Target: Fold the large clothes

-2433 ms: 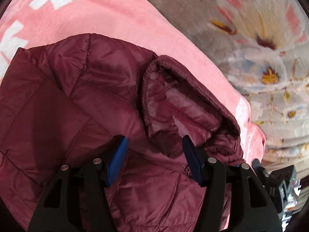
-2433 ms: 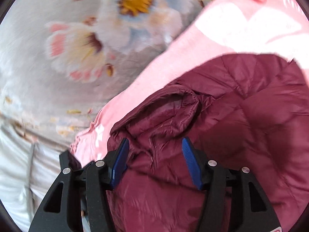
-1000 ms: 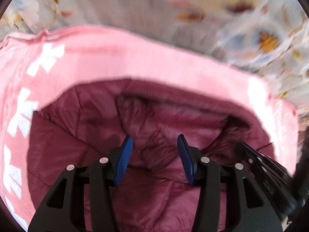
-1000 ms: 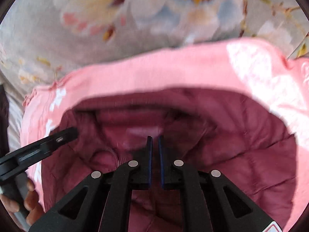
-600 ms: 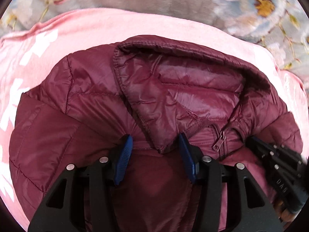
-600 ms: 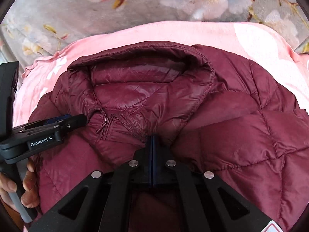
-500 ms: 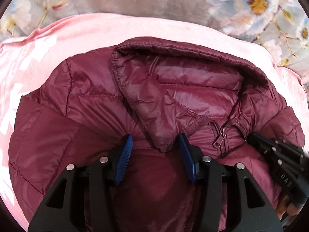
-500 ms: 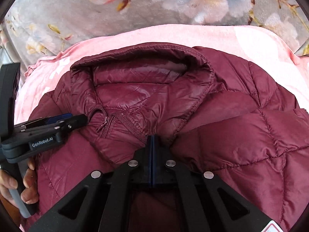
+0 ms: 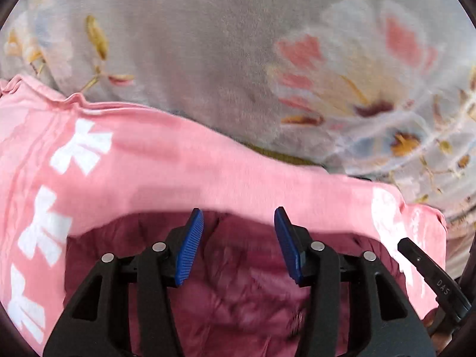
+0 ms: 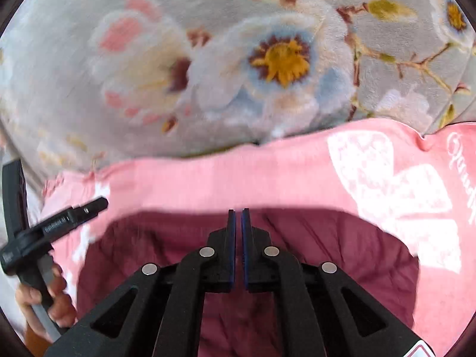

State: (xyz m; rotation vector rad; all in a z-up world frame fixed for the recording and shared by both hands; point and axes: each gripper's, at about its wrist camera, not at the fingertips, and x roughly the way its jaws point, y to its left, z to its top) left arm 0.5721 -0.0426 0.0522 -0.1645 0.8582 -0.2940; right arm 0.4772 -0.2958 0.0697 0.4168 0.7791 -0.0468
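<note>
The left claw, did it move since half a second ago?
Yes. The left claw has swung toward the far edge of the pink blanket: its open tips now sit at the maroon jacket edge, and more flowered cover shows.

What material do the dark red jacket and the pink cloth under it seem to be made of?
The dark red jacket looks like thin, slightly glossy synthetic shell, probably nylon or polyester: it creases finely. The picture is blurred, so this is uncertain. The pink cloth looks like soft matte fleece or terry, with a fuzzy edge and white printed bows.
</note>
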